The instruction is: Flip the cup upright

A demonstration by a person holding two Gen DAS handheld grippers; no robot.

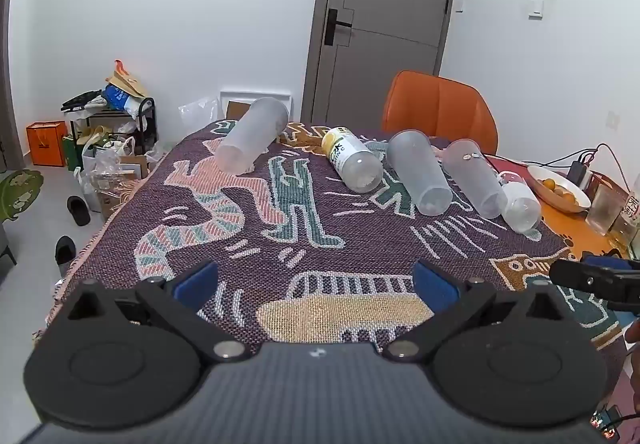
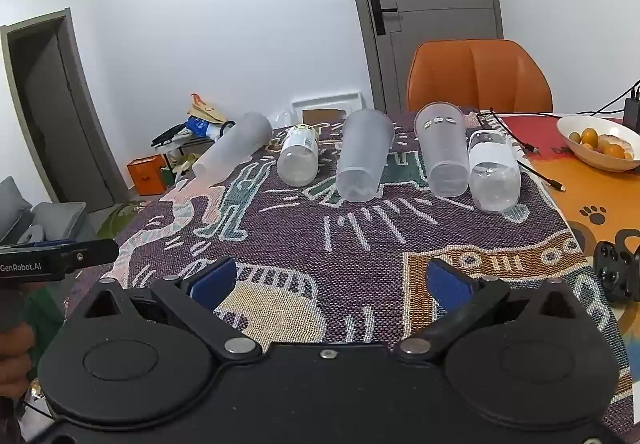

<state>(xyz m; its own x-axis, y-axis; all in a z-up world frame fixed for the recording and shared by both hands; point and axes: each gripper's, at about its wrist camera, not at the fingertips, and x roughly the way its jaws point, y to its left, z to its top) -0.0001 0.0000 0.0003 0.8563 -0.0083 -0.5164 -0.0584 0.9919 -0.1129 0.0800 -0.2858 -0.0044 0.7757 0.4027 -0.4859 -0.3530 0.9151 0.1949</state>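
Note:
Several clear and frosted plastic cups lie on their sides in a row across the far half of the patterned cloth. From the left: a frosted cup (image 1: pixel 252 138) (image 2: pixel 234 148), a cup with a yellow label (image 1: pixel 352 160) (image 2: pixel 299 156), a frosted cup (image 1: pixel 420 172) (image 2: pixel 364 156), a clear cup (image 1: pixel 476 178) (image 2: pixel 444 148) and a small clear cup (image 1: pixel 520 206) (image 2: pixel 494 174). My left gripper (image 1: pixel 316 284) is open and empty over the near part of the cloth. My right gripper (image 2: pixel 330 282) is open and empty too, well short of the cups.
An orange chair (image 1: pixel 440 108) (image 2: pixel 478 76) stands behind the table. A white bowl of fruit (image 2: pixel 600 142) (image 1: pixel 560 188), cables and a charger sit at the right. A black object (image 2: pixel 616 268) lies near the right edge. Clutter and shoes lie on the floor at the left (image 1: pixel 104 148).

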